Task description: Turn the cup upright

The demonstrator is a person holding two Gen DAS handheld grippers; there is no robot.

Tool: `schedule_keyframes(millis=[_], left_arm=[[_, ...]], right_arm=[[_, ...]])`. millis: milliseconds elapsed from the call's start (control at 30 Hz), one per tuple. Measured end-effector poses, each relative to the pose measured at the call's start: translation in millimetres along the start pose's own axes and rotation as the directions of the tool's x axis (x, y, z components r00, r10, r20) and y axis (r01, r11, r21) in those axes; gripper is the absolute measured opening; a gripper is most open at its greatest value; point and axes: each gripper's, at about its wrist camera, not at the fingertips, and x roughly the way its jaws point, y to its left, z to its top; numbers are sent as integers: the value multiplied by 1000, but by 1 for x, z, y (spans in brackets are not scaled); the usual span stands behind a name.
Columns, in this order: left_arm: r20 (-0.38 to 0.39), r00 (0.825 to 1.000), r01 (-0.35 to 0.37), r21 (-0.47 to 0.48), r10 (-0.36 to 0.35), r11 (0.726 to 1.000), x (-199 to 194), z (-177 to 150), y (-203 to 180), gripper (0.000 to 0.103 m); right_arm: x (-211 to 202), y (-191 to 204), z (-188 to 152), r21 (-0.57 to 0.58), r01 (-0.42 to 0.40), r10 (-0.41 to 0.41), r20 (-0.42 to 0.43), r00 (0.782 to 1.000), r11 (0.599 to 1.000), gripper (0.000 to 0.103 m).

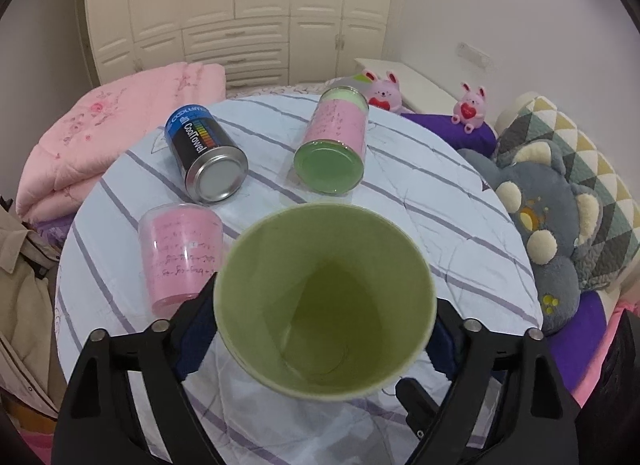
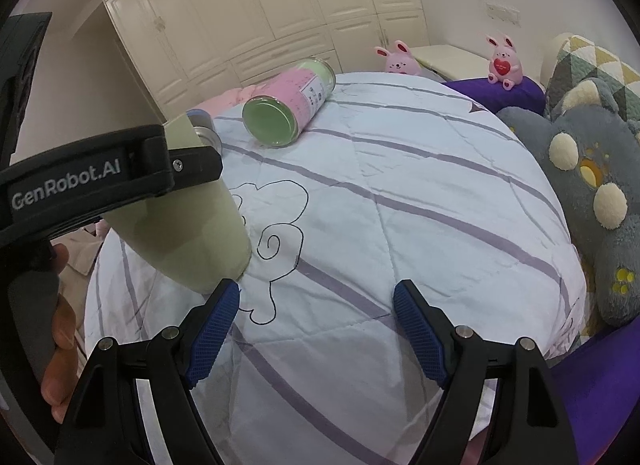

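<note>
My left gripper [image 1: 324, 329] is shut on a pale green paper cup [image 1: 324, 297]. The cup's open mouth faces the camera and its blue-padded fingers press both sides. In the right wrist view the same cup [image 2: 188, 233] is held tilted, its base touching the striped quilt [image 2: 400, 185], with the left gripper's body [image 2: 100, 177] clamped around it. My right gripper [image 2: 316, 329] is open and empty, low over the quilt, just right of the cup's base.
On the quilt [image 1: 440, 205] lie a blue and black tin can [image 1: 204, 153], a pink-wrapped jar with green ends [image 1: 336, 141] and a pink-lined clear cup [image 1: 180, 253]. A grey plush [image 1: 560, 233], pink bunny toys [image 1: 384, 93] and a pink blanket [image 1: 120, 125] surround it.
</note>
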Motion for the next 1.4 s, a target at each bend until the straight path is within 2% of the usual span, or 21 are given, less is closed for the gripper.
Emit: schedule_keyframes(millis=[100, 433, 700, 1033, 1167, 1267, 1400], left_arm=[[10, 1000, 5, 0, -5, 1000, -6, -2, 3, 101], [99, 993, 58, 18, -60, 998, -41, -17, 17, 102], [193, 981, 30, 39, -37, 999, -75, -32, 30, 102], [292, 955, -68, 50, 51, 996, -103, -53, 29, 103], [310, 949, -78, 31, 64, 997, -111, -59, 29, 103], [317, 948, -46, 13, 40, 999, -118, -63, 31, 103], [324, 945, -48, 10, 42, 999, -123, -68, 29, 103]], right_arm=[[0, 3, 1, -5, -1, 1, 4, 1000, 1000, 81], [-18, 19, 0, -64, -7, 10, 55, 998, 998, 81], [-49, 29, -5, -127, 7, 11, 145, 989, 992, 81], [-92, 21, -12, -129, 34, 8, 312, 950, 991, 81], [-101, 18, -12, -120, 36, 10, 362, 932, 992, 81], [-106, 18, -12, -122, 36, 14, 389, 921, 992, 81], [-112, 19, -14, -136, 36, 23, 414, 910, 990, 81]])
